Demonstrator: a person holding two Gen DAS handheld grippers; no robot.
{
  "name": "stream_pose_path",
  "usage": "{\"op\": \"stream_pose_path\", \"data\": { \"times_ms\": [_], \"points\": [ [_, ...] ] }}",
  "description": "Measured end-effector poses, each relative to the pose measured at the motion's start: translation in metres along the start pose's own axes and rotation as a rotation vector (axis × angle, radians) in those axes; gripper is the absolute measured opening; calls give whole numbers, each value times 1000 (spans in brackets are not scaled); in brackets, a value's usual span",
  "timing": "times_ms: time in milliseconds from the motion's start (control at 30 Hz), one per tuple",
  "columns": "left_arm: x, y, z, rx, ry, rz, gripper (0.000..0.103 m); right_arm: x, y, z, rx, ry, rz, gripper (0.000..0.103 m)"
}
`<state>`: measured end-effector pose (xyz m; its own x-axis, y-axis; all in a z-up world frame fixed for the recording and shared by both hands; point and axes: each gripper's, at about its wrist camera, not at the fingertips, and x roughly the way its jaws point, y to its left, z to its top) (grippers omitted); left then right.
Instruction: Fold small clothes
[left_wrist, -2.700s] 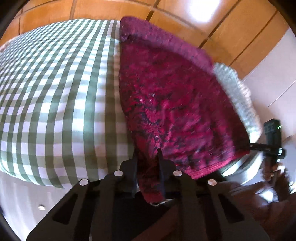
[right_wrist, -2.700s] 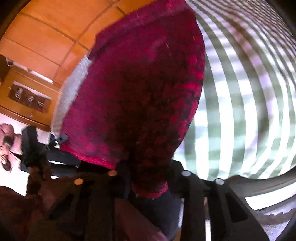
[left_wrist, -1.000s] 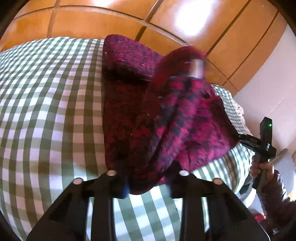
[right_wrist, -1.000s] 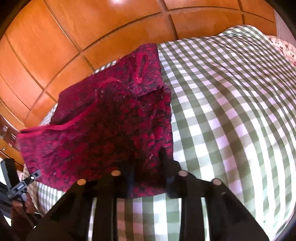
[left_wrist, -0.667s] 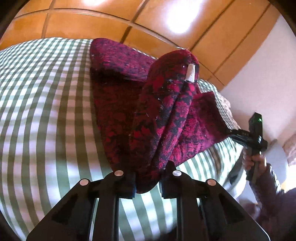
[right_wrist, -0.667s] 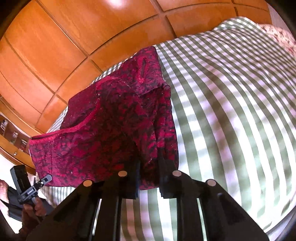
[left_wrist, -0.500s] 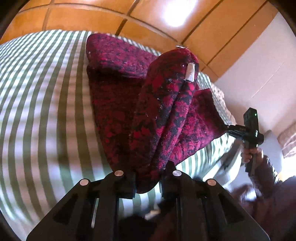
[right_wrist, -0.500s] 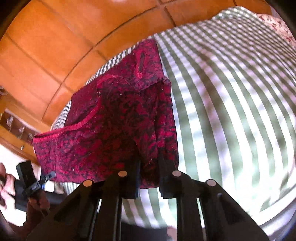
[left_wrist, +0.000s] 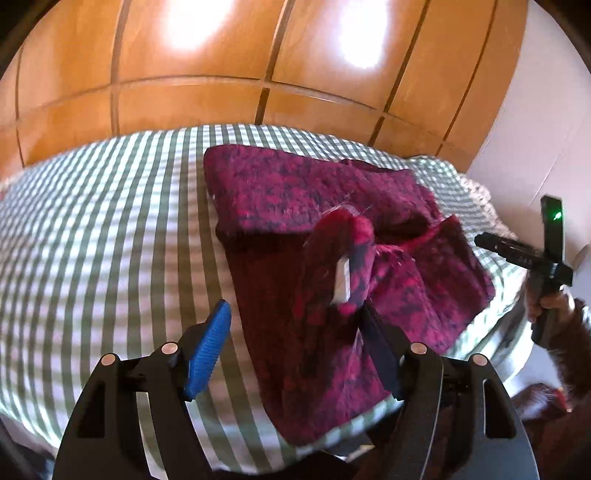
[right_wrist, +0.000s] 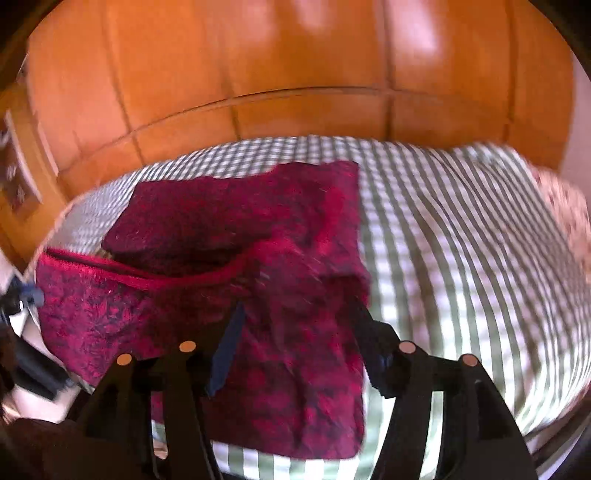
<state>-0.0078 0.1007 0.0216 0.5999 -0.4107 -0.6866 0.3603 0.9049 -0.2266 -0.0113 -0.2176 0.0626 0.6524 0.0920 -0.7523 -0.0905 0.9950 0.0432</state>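
A dark red patterned garment (left_wrist: 325, 229) lies partly folded on the green-checked bedspread (left_wrist: 110, 221). A raised fold with a white label (left_wrist: 341, 280) stands just ahead of my left gripper (left_wrist: 295, 332), which is open, its blue-padded fingers (left_wrist: 212, 339) apart on either side of the cloth. In the right wrist view the garment (right_wrist: 229, 258) lies in layers with a red hem across it. My right gripper (right_wrist: 295, 339) is open over its near edge and holds nothing. The right gripper also shows in the left wrist view (left_wrist: 535, 254).
A wooden panelled wardrobe (left_wrist: 258, 74) stands behind the bed. A white wall (left_wrist: 546, 110) is at the right. A pale floral pillow (right_wrist: 569, 210) lies at the bed's right side. The near bed edge (right_wrist: 406, 469) runs just under my grippers.
Both grippers have opened and let go of the garment. The lifted cloth has dropped onto the bed in a fold. Both grippers have pulled back a little.
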Motion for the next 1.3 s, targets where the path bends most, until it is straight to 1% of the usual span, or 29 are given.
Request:
{"op": "stream_pose_path", "data": {
  "times_ms": [67,133,233,300,367,467,533,600,667,767,800,833,900,967,1000,1033,1100,1133,1200,1233,1300],
  "points": [
    [6,-1,4,14,2,4,70,11,13,4,-48,20,-19,59],
    [14,-1,8,11,14,20,70,18,15,4,-56,21,-24,60],
    [24,-6,10,-12,34,21,70,21,7,1,-18,-3,-7,67],
    [29,-11,9,-9,56,42,70,22,1,-4,11,-7,5,67],
    [32,-17,8,-7,67,74,70,24,-5,-7,20,-11,-5,67],
    [30,-24,10,-10,46,163,70,15,-12,-7,44,-49,6,70],
    [26,-26,10,-25,34,162,72,7,-15,-6,66,-84,24,74],
    [24,-28,10,-33,31,199,72,3,-15,-4,66,-109,33,74],
    [22,-28,10,-40,35,207,72,1,-13,-3,69,-117,54,74],
    [18,-36,10,-17,32,229,72,-2,-5,-2,58,-131,72,74],
    [17,-37,10,-17,30,229,73,-4,-2,-1,55,-137,80,75],
    [17,-37,9,-22,32,230,77,-7,0,0,51,-143,84,76],
    [20,-37,8,-19,41,241,78,-13,2,0,40,-159,85,79],
    [24,-36,8,-19,56,250,78,-21,2,0,0,-156,71,80],
    [26,-35,8,-30,60,249,78,-27,0,-1,-22,-155,52,81],
    [28,-34,8,-42,66,245,78,-33,-5,-2,-31,-157,34,86],
    [35,-31,7,-64,94,237,78,-51,-22,-7,-38,-165,11,90],
    [38,-30,8,-67,109,250,78,-62,-35,-14,-27,-180,-23,93],
    [42,-29,11,-48,139,270,78,-69,-54,-28,9,-183,-37,94],
    [42,-31,12,-29,145,284,78,-70,-65,-38,39,-173,-36,94],
    [40,-36,16,2,145,318,78,-65,-75,-49,68,-157,-37,94]
  ]
}}
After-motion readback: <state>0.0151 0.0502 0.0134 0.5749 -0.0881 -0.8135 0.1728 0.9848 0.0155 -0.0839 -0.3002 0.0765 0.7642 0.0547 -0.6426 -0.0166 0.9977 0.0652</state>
